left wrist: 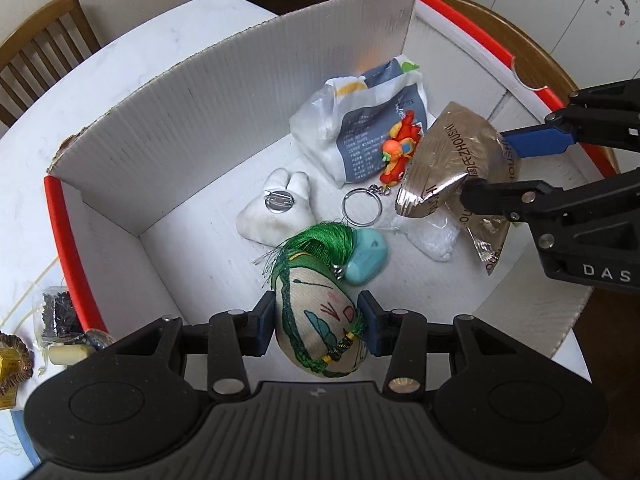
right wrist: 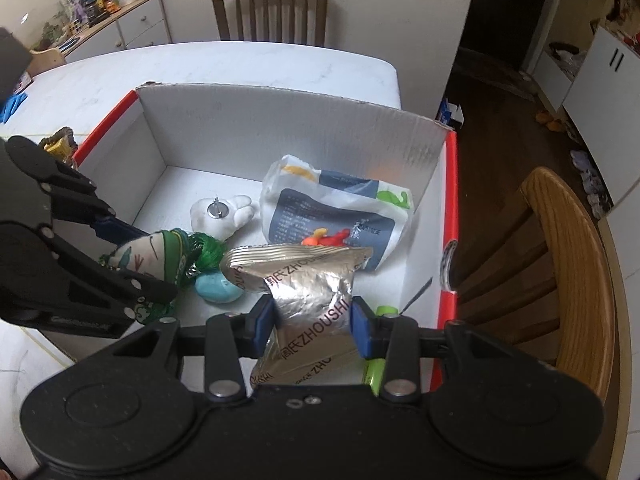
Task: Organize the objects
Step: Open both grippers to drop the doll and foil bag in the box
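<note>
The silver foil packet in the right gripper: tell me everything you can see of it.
The foil packet is a crinkled, shiny silver pouch, seemingly metallised plastic, printed with repeated dark "ZHOUSHI" lettering and Chinese characters. Its sealed end shows a ribbed crimp. The right gripper is shut on its middle, blue pads pinching it into a waist so both ends flare out. It hangs over the open white box, above the items inside, next to the orange keychain. Whether it touches anything beneath cannot be told.

The box (left wrist: 224, 92) is coloured white with red edges; the pouch (right wrist: 308, 300) silver; the sachet (left wrist: 320, 320) cream with green cord.
</note>
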`<action>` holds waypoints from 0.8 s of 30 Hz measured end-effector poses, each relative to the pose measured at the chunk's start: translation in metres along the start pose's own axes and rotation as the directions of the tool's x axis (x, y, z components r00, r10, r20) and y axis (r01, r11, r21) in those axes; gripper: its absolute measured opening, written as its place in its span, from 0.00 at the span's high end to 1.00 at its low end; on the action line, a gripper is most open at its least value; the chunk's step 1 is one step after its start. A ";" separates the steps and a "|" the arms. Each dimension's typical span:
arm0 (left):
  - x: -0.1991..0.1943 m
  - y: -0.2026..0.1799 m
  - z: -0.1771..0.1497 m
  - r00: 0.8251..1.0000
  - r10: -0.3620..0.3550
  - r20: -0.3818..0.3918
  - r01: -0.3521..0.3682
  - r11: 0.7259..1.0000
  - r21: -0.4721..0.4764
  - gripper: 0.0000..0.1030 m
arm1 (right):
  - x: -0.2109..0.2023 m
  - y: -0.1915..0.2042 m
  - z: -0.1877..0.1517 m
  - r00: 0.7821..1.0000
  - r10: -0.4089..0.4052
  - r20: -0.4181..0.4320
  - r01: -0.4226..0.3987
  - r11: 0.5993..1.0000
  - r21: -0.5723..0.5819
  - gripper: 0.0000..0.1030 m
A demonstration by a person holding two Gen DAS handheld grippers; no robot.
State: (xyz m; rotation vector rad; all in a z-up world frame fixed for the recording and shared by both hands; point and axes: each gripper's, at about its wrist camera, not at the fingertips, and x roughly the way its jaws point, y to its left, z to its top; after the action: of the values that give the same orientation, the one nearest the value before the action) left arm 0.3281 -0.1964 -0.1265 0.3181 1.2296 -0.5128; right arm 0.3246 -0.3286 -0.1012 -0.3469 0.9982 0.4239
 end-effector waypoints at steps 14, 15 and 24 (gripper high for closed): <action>0.013 -0.003 0.000 0.999 0.002 -0.048 -0.003 0.999 -0.033 0.42 | -0.003 -0.006 -0.003 0.999 0.025 0.021 -0.025 1.000 -0.002 0.49; 0.013 -0.003 -0.001 0.999 0.000 -0.049 -0.002 0.999 -0.035 0.42 | -0.004 -0.006 -0.004 0.999 0.025 0.021 -0.025 1.000 -0.001 0.46; 0.007 -0.006 -0.005 0.998 0.026 -0.062 -0.028 0.999 -0.037 0.38 | -0.018 -0.005 -0.010 0.999 0.029 0.045 -0.029 0.999 -0.015 0.32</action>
State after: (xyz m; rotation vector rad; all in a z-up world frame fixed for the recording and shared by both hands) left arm 0.3227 -0.2001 -0.1341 0.3198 1.2921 -0.4585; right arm 0.3109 -0.3415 -0.0902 -0.3346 0.9576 0.4634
